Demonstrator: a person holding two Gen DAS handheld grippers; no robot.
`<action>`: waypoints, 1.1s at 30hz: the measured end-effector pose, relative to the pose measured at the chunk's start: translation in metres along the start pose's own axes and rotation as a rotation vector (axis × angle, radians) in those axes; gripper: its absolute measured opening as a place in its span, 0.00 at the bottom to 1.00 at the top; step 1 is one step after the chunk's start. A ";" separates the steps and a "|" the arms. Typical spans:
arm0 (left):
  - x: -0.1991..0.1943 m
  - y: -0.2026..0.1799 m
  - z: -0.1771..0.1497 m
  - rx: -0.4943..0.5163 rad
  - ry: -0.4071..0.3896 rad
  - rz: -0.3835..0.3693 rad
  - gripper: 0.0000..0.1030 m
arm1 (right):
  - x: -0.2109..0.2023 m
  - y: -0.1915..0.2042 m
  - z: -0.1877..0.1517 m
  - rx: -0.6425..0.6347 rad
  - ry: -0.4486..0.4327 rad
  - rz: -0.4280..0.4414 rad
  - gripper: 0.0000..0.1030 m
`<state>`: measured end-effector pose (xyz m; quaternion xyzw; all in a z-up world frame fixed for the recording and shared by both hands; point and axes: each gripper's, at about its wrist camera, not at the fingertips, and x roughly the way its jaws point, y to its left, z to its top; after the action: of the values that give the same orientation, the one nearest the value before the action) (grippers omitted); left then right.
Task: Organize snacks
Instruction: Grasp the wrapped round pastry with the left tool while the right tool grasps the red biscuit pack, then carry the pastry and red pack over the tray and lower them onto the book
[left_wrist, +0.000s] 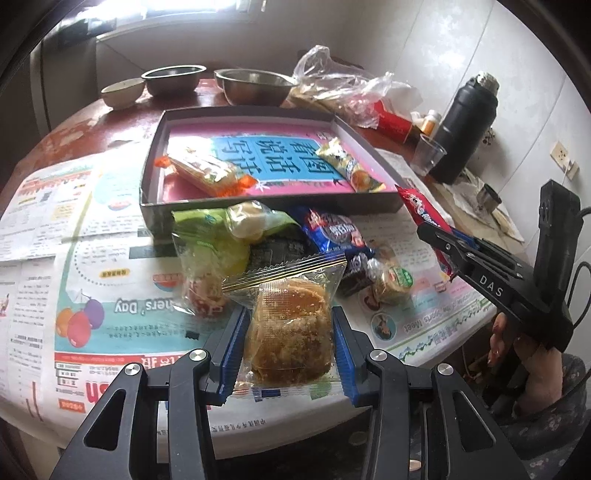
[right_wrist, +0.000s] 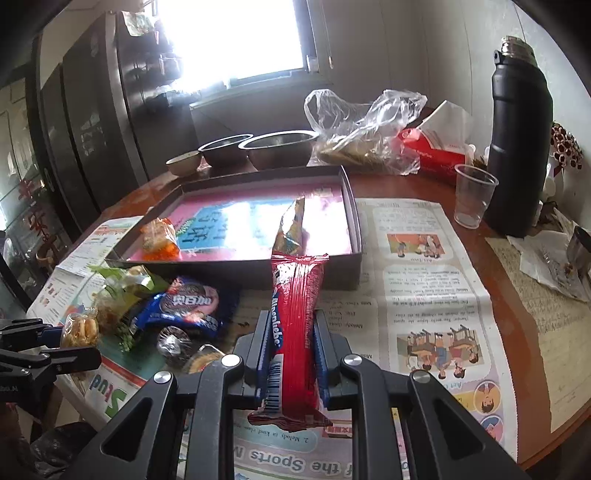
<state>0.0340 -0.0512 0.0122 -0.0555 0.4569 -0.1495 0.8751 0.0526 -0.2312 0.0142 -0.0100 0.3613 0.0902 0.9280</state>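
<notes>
My left gripper (left_wrist: 290, 325) is shut on a clear-wrapped brown pastry (left_wrist: 290, 328), held just above the newspaper. My right gripper (right_wrist: 290, 328) is shut on a long red candy pack (right_wrist: 295, 317) that points toward the tray; it also shows at the right in the left wrist view as the right gripper (left_wrist: 430, 234) with the red candy pack (left_wrist: 424, 212). The shallow grey tray (left_wrist: 258, 205) with a pink and blue bottom holds an orange-ended packet (left_wrist: 208, 173) and a yellow packet (left_wrist: 347, 164). Loose snacks lie before it: a green bag (left_wrist: 210, 236) and a blue cookie pack (left_wrist: 332, 230).
Metal bowls (left_wrist: 255, 86) and a small ceramic bowl (left_wrist: 122, 92) stand behind the tray. A clear plastic bag (right_wrist: 365, 129), a red box (right_wrist: 432, 155), a plastic cup (right_wrist: 472, 195) and a black flask (right_wrist: 521, 140) crowd the right side. Newspaper (left_wrist: 74, 229) covers the round table.
</notes>
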 end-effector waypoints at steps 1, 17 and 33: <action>-0.002 0.001 0.002 -0.003 -0.006 0.003 0.44 | -0.001 0.000 0.001 0.000 -0.004 0.003 0.21; -0.017 0.005 0.041 -0.007 -0.055 0.012 0.44 | -0.009 0.009 0.032 0.004 -0.055 0.026 0.19; 0.011 0.012 0.085 -0.003 -0.034 -0.004 0.44 | 0.031 -0.002 0.045 0.029 -0.006 0.036 0.13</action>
<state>0.1121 -0.0463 0.0495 -0.0601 0.4421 -0.1498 0.8823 0.1051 -0.2246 0.0262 0.0100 0.3598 0.1019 0.9274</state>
